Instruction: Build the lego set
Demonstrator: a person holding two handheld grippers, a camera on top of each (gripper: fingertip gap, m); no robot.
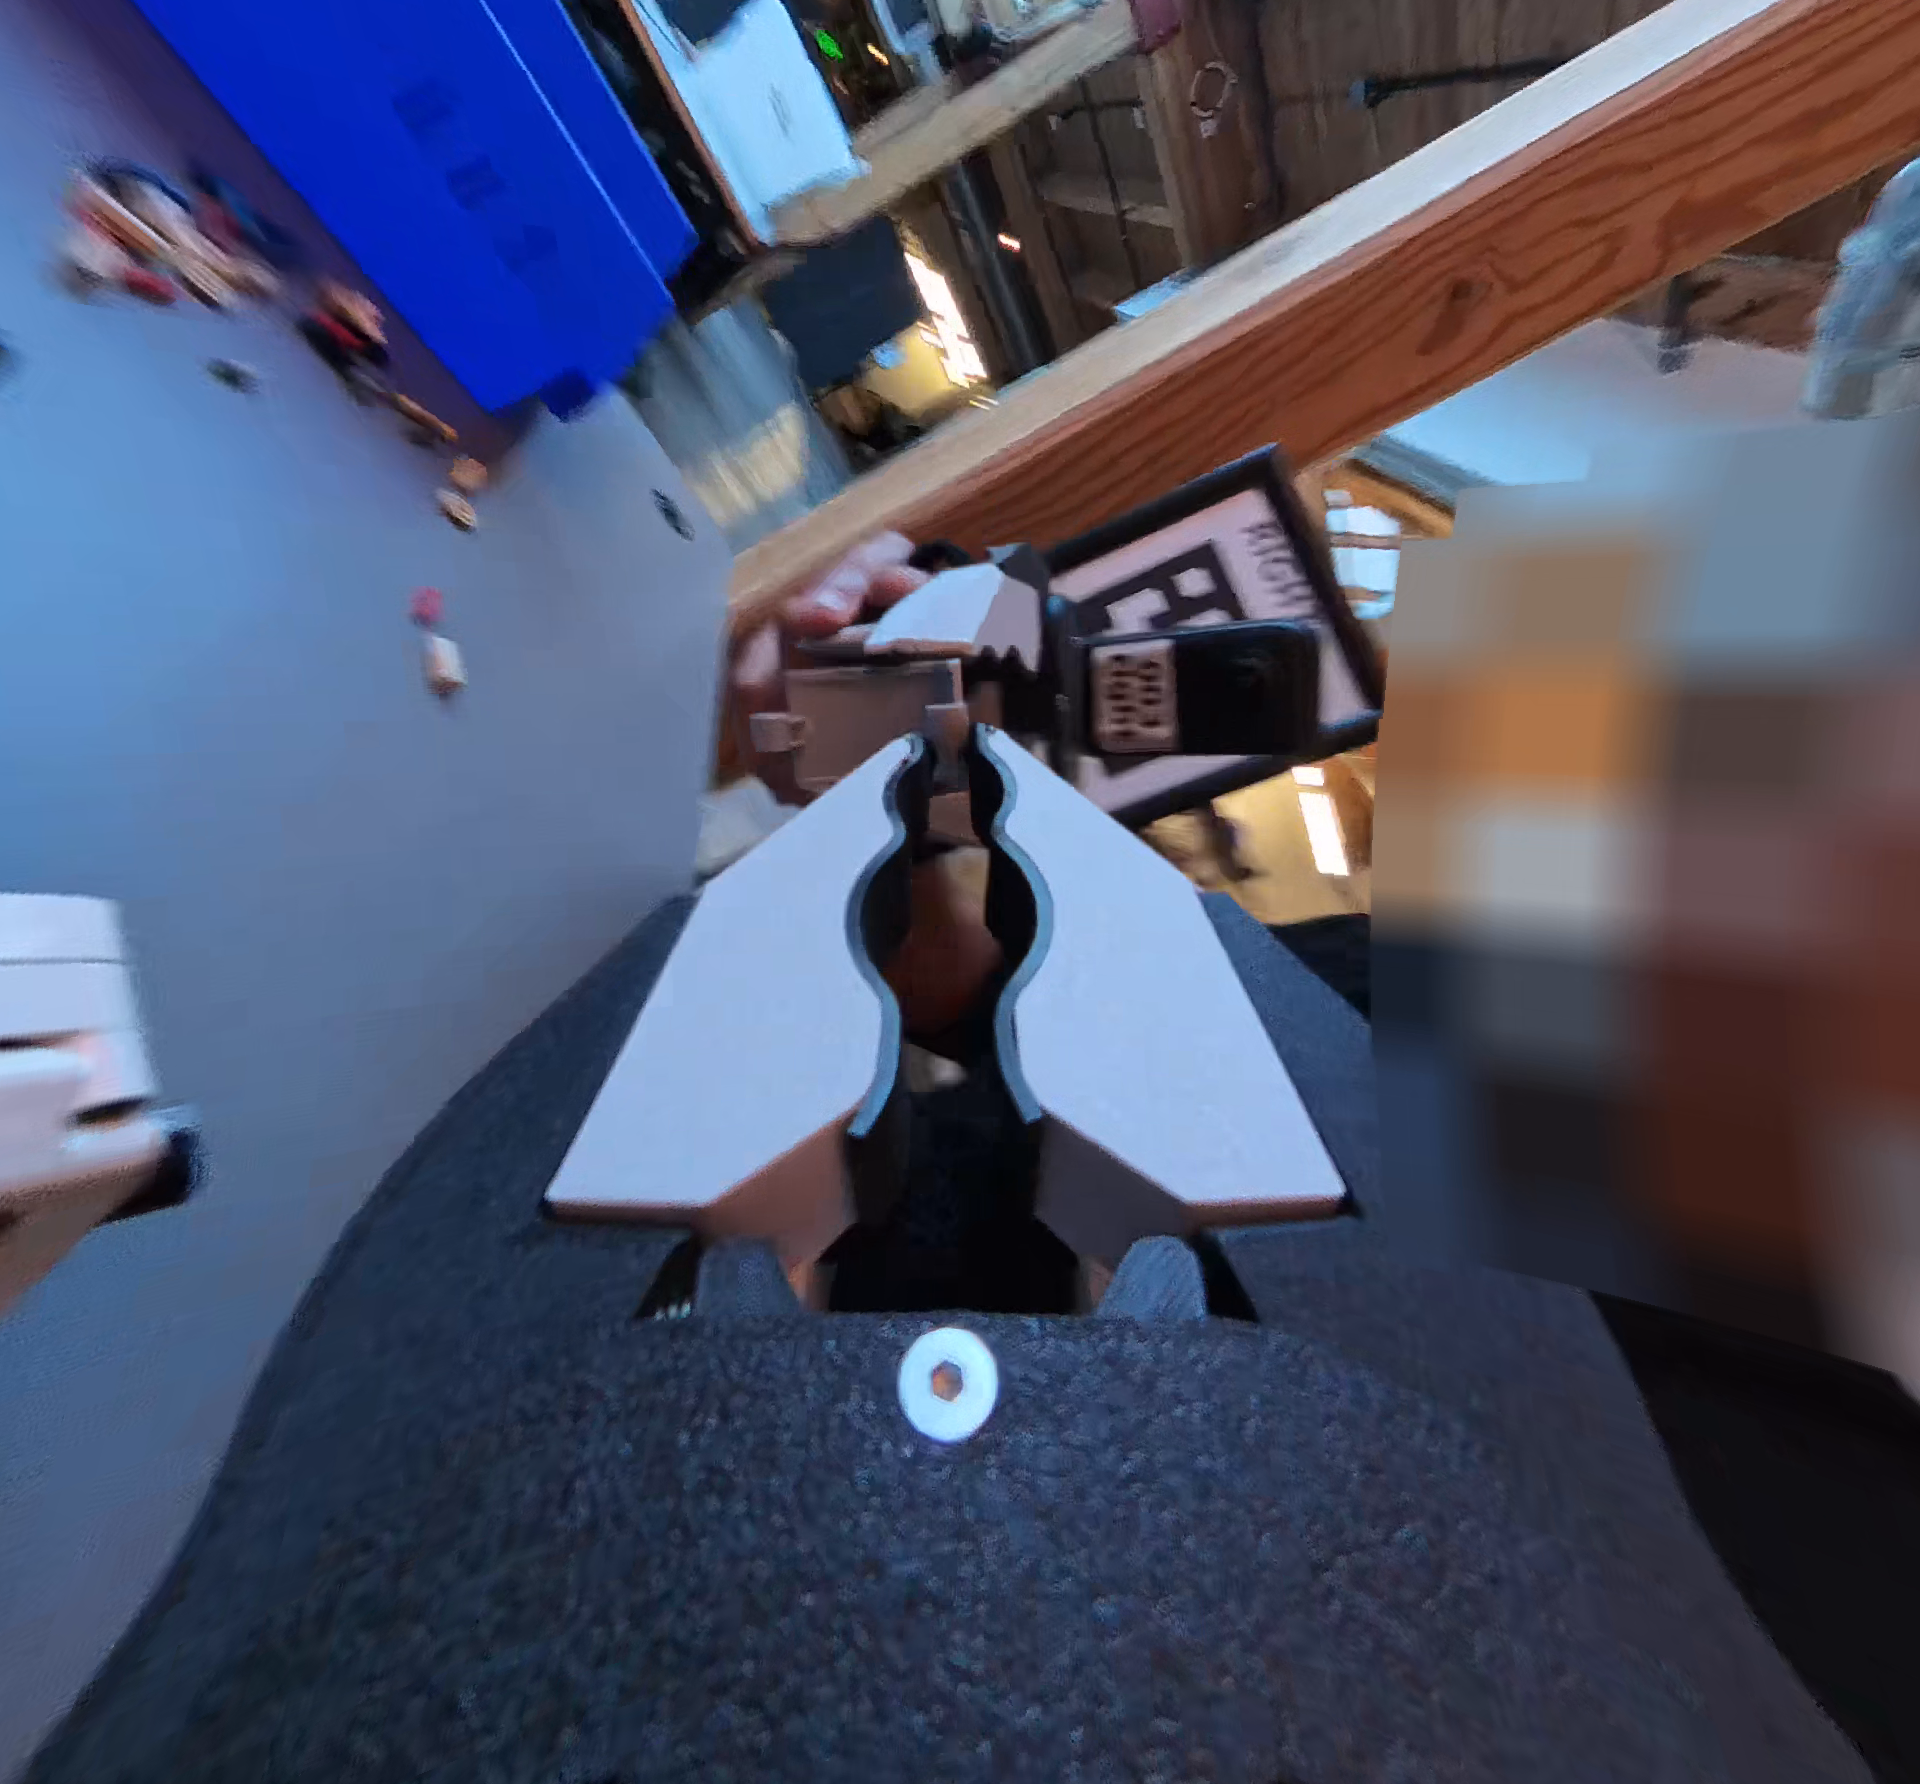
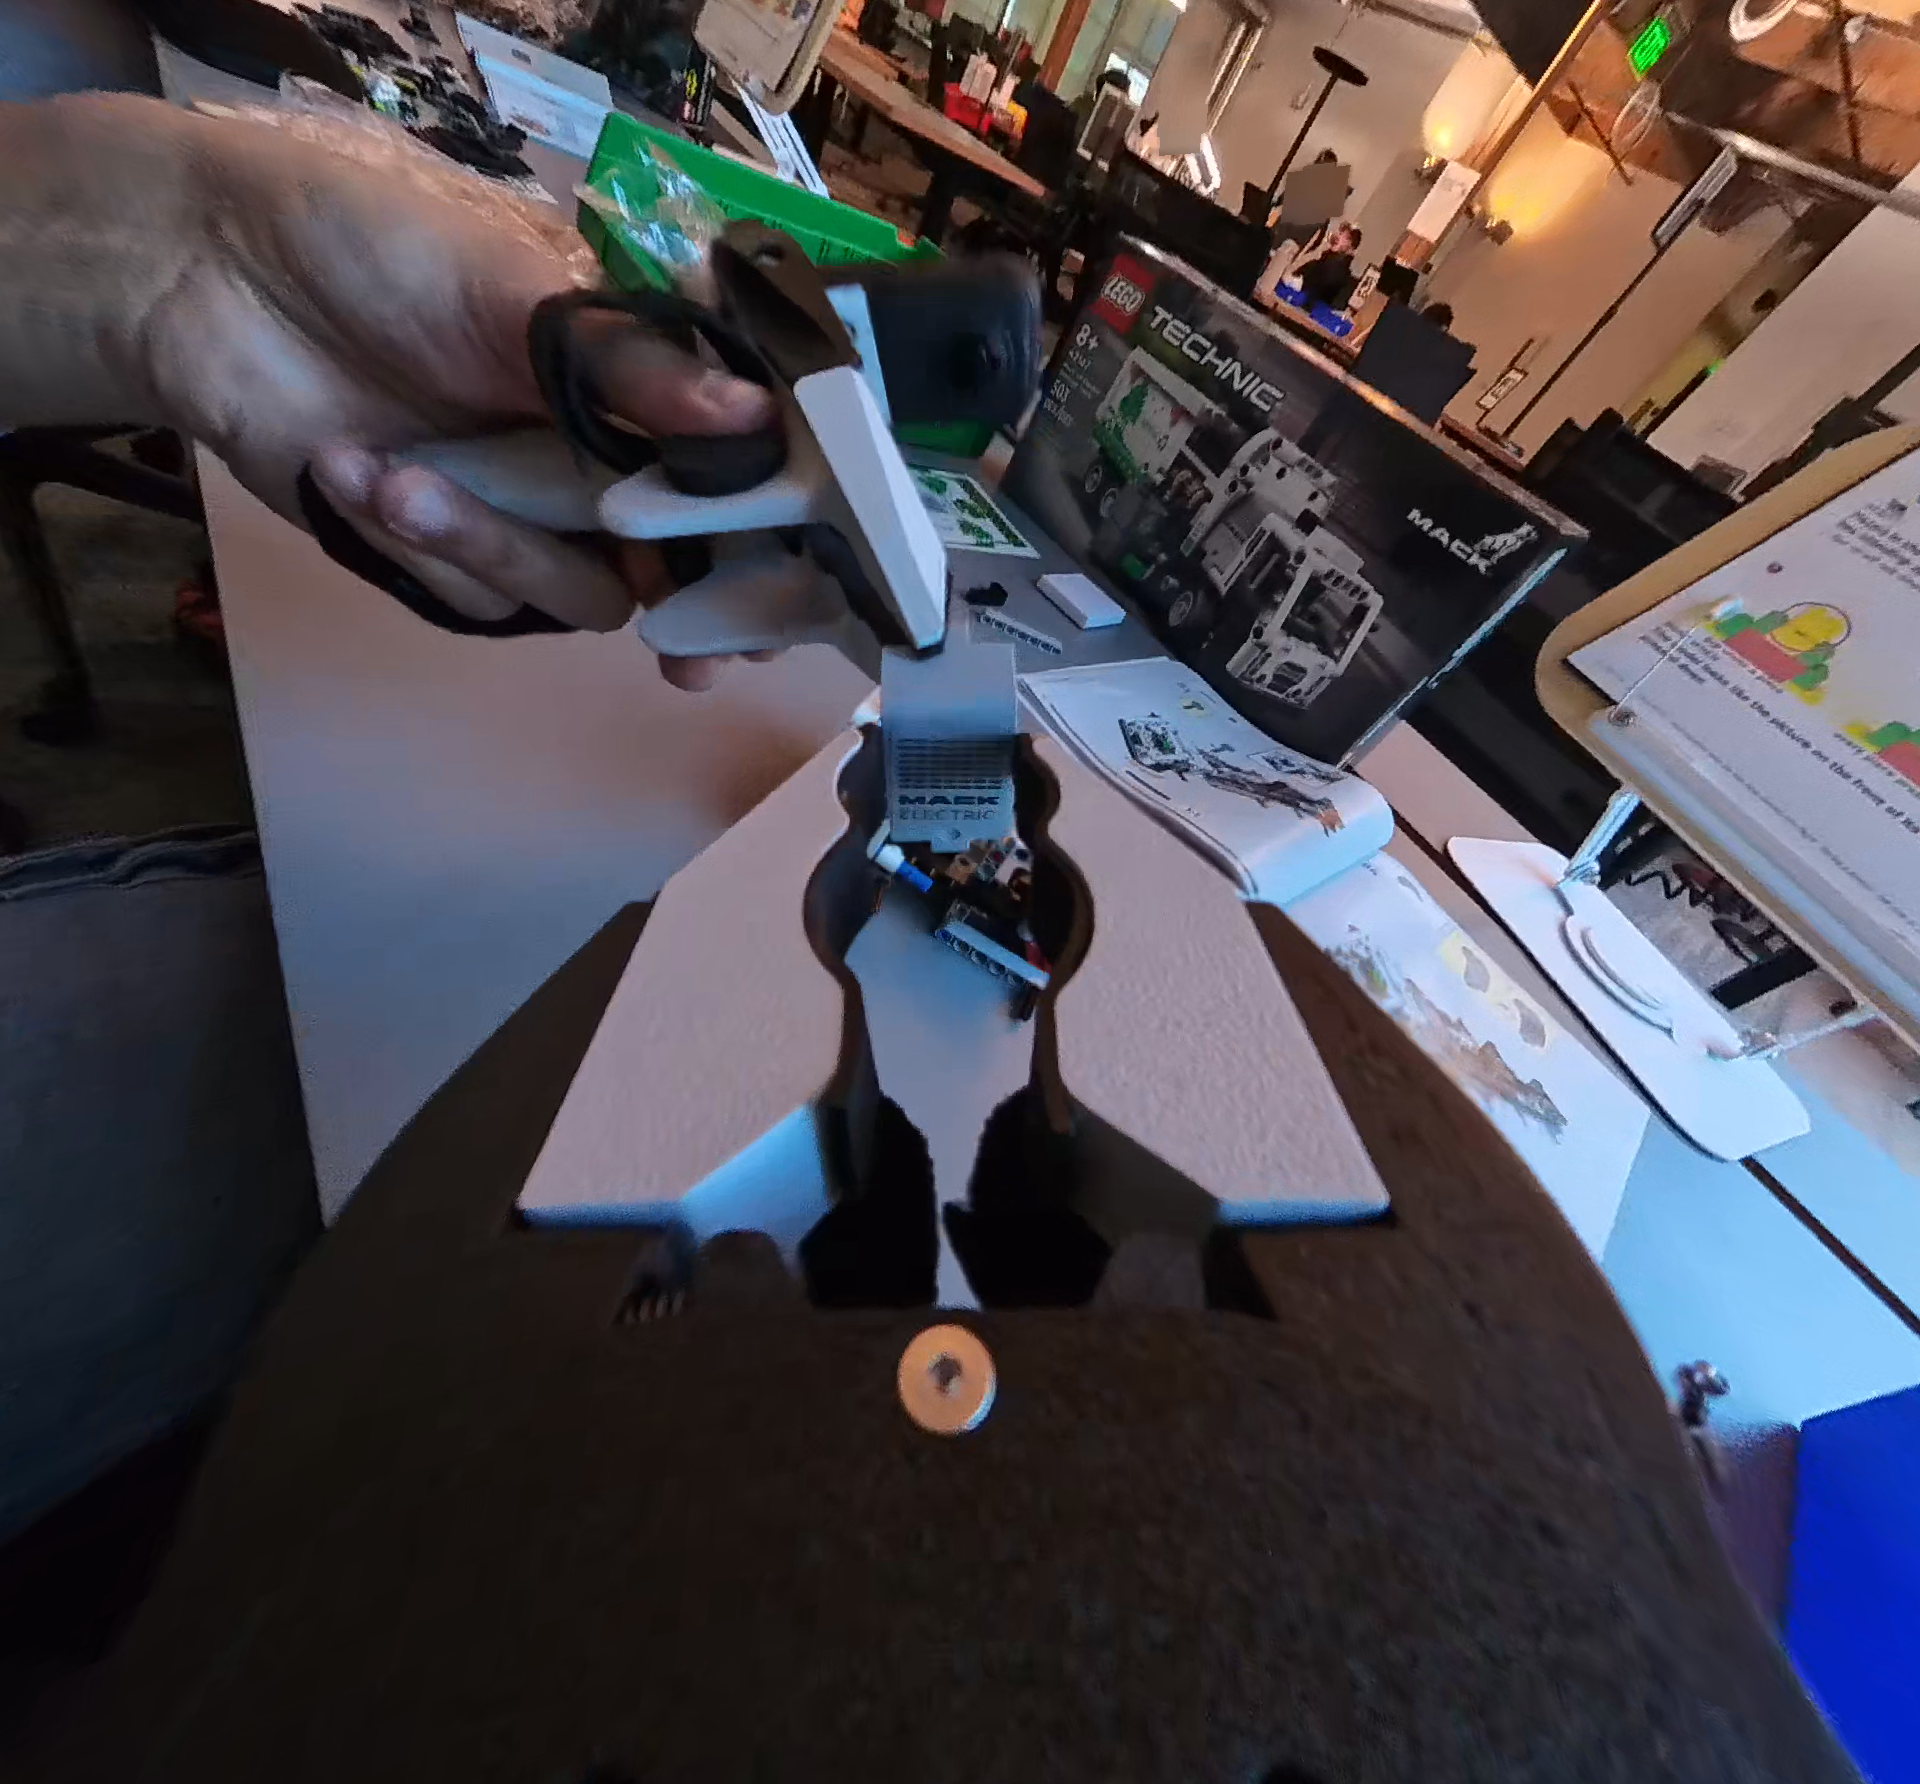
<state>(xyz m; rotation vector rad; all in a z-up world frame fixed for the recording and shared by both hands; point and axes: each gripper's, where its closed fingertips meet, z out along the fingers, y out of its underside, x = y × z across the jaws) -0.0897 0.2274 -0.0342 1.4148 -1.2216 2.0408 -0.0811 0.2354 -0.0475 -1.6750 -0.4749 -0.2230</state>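
My right gripper (image 2: 945,747) is shut on a Lego assembly (image 2: 945,695), a grey panel with a printed grille, held above the table. Small coloured parts (image 2: 987,903) show below the panel, between my fingers. My left gripper (image 2: 920,638), held by a hand (image 2: 260,300), comes in from the upper left with its tips on the panel's top edge. In the left wrist view my left gripper (image 1: 945,758) is almost shut, pinching a small grey piece (image 1: 943,747) at the top of the assembly (image 1: 862,706). One right finger (image 1: 935,607) shows just beyond.
On the white table (image 2: 468,799) are the Lego set box (image 2: 1299,487), an open instruction booklet (image 2: 1195,768), a stand with an instruction sheet (image 2: 1766,695) and a green bin (image 2: 727,186). A blue bin (image 1: 416,124) and loose pieces (image 1: 208,248) are on the left. A wooden beam (image 1: 1351,280) crosses behind. My two grippers' fingertips are within a few centimetres of each other.
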